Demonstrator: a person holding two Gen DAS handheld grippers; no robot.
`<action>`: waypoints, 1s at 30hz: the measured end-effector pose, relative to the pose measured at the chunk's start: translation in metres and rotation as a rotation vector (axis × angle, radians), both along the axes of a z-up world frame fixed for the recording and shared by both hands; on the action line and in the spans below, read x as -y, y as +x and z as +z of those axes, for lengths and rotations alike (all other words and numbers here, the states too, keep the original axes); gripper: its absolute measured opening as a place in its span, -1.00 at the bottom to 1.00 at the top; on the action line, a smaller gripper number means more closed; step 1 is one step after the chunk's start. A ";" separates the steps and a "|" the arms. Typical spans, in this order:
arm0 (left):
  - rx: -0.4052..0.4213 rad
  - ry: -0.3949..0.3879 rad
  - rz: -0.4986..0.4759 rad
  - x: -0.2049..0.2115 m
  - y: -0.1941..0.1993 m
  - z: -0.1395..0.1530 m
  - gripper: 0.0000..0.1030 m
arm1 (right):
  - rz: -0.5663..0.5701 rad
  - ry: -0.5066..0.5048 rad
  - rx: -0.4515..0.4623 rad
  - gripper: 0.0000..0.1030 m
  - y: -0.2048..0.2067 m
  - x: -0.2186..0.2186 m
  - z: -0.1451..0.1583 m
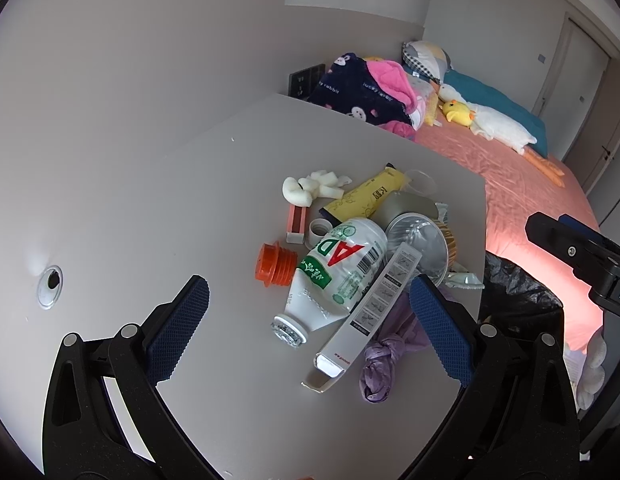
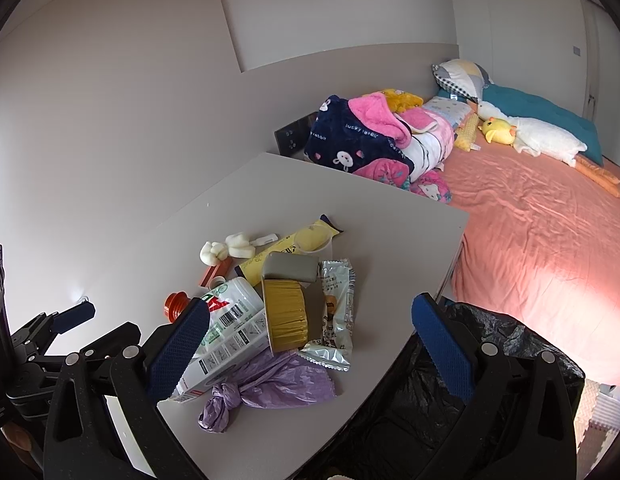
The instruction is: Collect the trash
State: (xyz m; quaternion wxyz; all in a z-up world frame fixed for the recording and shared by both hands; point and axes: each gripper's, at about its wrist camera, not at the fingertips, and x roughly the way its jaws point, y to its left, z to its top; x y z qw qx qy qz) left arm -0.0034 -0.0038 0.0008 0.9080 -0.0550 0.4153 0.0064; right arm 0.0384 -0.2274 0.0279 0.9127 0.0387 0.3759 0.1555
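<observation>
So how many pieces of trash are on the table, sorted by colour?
White: 5, bottle, carton, foam scraps, small cap, snack wrapper
Yellow or gold: 2, pouch, foil cup
Orange or red: 2, stopper, small box
Purple: 1, bag
Total: 10

Table (image 1: 150,184): pale grey. White bottle (image 1: 334,276), green label, red lettering, barcode. Orange-red cap (image 1: 275,264). Yellow wrapper (image 1: 366,196). Knotted lilac bag (image 2: 270,388) near the table's front edge. Gold pleated foil cup (image 2: 286,316). Black bin liner (image 2: 490,344) beside the right edge. Gripper pads (image 1: 182,328): blue, crosshatched.
</observation>
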 end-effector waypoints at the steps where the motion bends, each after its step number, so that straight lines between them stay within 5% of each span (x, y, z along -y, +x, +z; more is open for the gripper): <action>1: 0.000 0.000 0.001 0.000 0.000 0.000 0.88 | 0.000 0.001 0.000 0.95 0.000 0.000 0.000; 25: -0.046 -0.032 -0.019 -0.007 0.019 -0.026 0.88 | -0.009 -0.003 -0.075 0.95 0.015 0.001 -0.020; 30: -0.071 -0.016 -0.049 -0.004 0.032 -0.037 0.69 | -0.024 -0.014 -0.103 0.69 0.024 0.003 -0.032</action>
